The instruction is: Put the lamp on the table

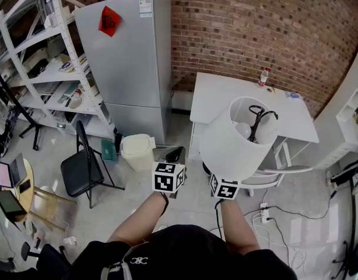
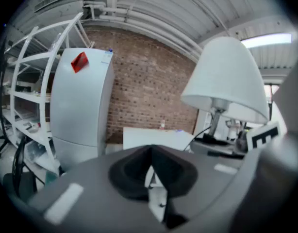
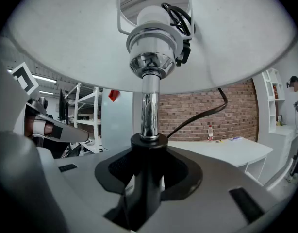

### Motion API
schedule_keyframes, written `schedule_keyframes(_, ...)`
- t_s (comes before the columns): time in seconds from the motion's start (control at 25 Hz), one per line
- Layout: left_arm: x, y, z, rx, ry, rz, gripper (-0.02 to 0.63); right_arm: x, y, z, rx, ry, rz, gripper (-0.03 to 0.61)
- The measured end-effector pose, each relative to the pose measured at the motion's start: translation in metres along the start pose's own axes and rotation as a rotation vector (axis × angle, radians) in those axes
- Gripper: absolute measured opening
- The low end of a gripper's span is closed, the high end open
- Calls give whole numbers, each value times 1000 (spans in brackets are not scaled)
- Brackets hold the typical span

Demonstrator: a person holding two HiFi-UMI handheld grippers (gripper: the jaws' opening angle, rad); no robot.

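Observation:
A lamp (image 1: 234, 139) with a white shade, chrome stem (image 3: 149, 106) and black cord is held up in the air, in front of the white table (image 1: 225, 98) by the brick wall. My right gripper (image 3: 144, 178) is shut on the lamp's black foot below the stem. In the head view the shade hides its jaws and only its marker cube shows. My left gripper (image 1: 170, 156) is held beside it to the left, jaws shut with nothing between them. In the left gripper view the lamp shade (image 2: 226, 76) is at the right and the table (image 2: 154, 137) is ahead.
A grey fridge (image 1: 129, 57) stands left of the table, and white shelving (image 1: 51, 69) stands further left. A black folding chair (image 1: 80, 168) and a white bin (image 1: 137, 150) are on the floor. A bottle (image 1: 263, 76) stands on the table's far edge. Cables (image 1: 266, 214) lie on the floor.

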State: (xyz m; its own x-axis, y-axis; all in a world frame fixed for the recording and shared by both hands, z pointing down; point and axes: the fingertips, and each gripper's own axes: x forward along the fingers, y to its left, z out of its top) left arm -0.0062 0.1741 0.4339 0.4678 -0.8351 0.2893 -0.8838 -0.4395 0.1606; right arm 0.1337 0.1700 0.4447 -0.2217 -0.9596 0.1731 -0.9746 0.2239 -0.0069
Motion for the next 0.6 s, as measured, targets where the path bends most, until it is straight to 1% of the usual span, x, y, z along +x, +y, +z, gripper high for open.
schedule_keyframes(0.36, 1, 1, -4, 3, 5, -7, 0, 3, 7, -5, -4, 12, 15, 127)
schedule_keyframes(0.6, -4, 9, -8, 2, 6, -6, 1, 4, 16, -4, 7, 3, -2, 127)
